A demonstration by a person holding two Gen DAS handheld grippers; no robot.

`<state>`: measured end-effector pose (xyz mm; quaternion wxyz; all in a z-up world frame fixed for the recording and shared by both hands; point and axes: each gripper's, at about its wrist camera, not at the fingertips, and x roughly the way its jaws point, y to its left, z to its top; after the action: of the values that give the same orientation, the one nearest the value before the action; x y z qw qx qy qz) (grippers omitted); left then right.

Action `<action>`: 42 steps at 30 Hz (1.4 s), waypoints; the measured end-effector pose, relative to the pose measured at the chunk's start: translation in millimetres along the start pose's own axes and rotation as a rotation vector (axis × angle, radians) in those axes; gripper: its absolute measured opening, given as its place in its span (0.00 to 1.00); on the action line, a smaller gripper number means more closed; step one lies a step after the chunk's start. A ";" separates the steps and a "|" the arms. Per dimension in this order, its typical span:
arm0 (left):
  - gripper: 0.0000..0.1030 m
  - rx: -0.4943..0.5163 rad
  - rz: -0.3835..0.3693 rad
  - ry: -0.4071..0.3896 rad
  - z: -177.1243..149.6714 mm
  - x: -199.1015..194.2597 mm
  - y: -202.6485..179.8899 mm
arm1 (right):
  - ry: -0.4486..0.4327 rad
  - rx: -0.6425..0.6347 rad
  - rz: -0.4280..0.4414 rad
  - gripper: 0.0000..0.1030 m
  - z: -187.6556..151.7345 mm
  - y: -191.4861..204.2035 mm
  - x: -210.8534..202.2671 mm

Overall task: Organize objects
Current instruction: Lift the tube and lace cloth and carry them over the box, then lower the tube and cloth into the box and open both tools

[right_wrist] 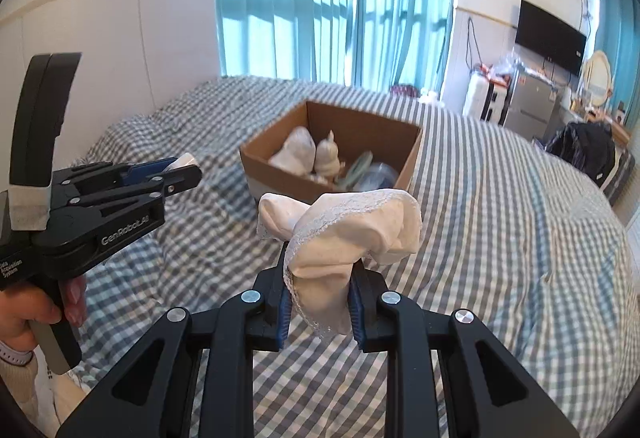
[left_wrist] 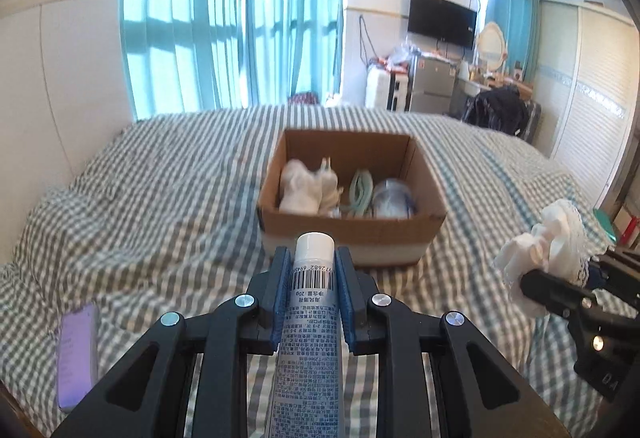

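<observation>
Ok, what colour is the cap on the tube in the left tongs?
White, on a pale printed tube; the cap shows best in the left wrist view.

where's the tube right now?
Clamped lengthwise in the left gripper: the tube sits centre-bottom of the left wrist view, cap toward the cardboard box on the bed.

The bed (left_wrist: pixel 160 173) wears a grey-and-white check. On it sits a brown box (left_wrist: pixel 352 228) with a white band along its base, holding white and pale green things. Left of the box lies a lilac phone (left_wrist: pixel 78 350). Behind the box hang turquoise curtains (left_wrist: pixel 224 17). Both tools are black with blue pads; the left tool (left_wrist: pixel 311 266) carries a white-capped silver tube (left_wrist: pixel 310 314), the right tool (right_wrist: pixel 320 302) a white lace-edged cloth (right_wrist: pixel 344 238).
</observation>
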<state>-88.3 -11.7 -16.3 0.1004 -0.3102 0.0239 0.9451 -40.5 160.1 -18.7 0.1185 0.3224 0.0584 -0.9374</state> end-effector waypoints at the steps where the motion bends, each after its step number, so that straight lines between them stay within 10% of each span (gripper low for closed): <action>1: 0.22 0.001 0.000 -0.010 5.2 -1.8 -1.5 | -0.011 -0.007 0.000 0.22 4.4 0.1 -2.1; 22: 0.22 0.029 -0.015 -0.118 107.9 44.1 -17.3 | -0.119 -0.067 0.028 0.22 108.3 -33.1 40.5; 42: 0.22 0.022 -0.024 0.026 112.6 196.4 -24.0 | -0.001 -0.006 0.047 0.22 150.9 -91.0 218.8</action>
<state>-303.5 58.3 -41.1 0.1147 -0.3216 0.0321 0.9394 -320.4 179.6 -32.5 0.1416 0.3230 0.0534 -0.9342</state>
